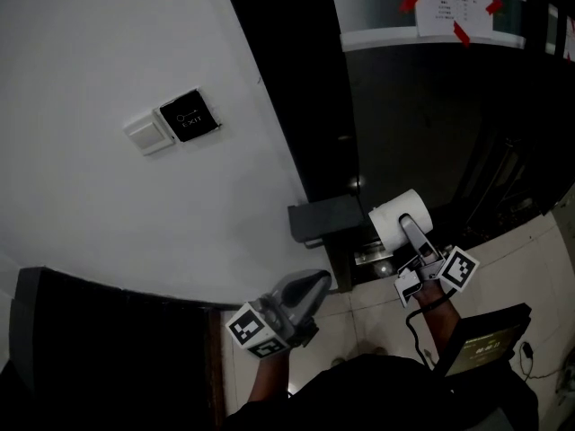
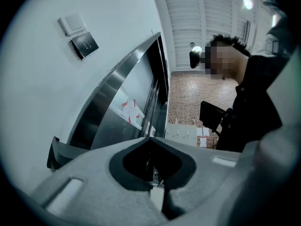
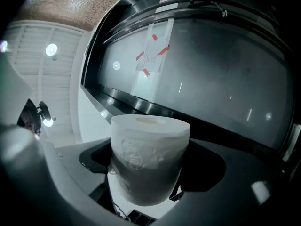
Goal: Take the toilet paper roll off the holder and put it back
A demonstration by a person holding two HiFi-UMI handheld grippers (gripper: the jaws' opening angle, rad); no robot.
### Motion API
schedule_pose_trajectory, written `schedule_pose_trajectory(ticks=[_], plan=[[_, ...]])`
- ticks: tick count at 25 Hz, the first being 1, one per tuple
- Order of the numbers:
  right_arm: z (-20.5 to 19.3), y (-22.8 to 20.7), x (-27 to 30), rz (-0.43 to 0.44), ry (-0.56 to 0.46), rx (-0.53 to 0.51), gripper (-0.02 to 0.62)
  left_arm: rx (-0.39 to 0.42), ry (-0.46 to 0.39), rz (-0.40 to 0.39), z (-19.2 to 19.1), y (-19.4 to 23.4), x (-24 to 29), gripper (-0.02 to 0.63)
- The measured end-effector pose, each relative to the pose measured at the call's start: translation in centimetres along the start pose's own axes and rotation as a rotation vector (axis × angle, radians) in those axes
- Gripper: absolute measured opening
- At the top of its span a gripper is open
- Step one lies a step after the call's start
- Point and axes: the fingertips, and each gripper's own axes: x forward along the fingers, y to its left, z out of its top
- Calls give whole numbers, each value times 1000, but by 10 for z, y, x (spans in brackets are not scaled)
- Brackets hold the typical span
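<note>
- The white, soft-embossed cylindrical toilet paper roll stands upright between the jaws of the right gripper, which press on its curved sides; its open cardboard core faces up in the right gripper view
- In the head view the roll sits just to the right of the dark grey box-shaped metal holder, which is fixed low on the dark door frame; whether roll and holder touch cannot be told
- The left gripper has its smooth grey jaws drawn together with nothing between them; it hangs nearer the person, below and left of the holder, well apart from the roll
- Each gripper carries its cube of black-and-white square markers
- To the left, the smooth white wall bears a white rectangular switch plate beside a glossy black square exit button
- At the far right, a sheet of printed white paper is stuck to dark glass with strips of red tape
- Pale glossy floor tiles show near the right gripper
</note>
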Motion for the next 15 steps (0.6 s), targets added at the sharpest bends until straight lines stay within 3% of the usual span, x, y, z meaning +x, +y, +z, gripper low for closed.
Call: schedule_pose_trajectory(ticks=[5,15], plan=[[2,-39,-2,-78,-28,39,445,4,9,27,1,1,-7,0],[-30,-122,-2,-253,-48,229,443,8,23,93,-1,4,-25,0]])
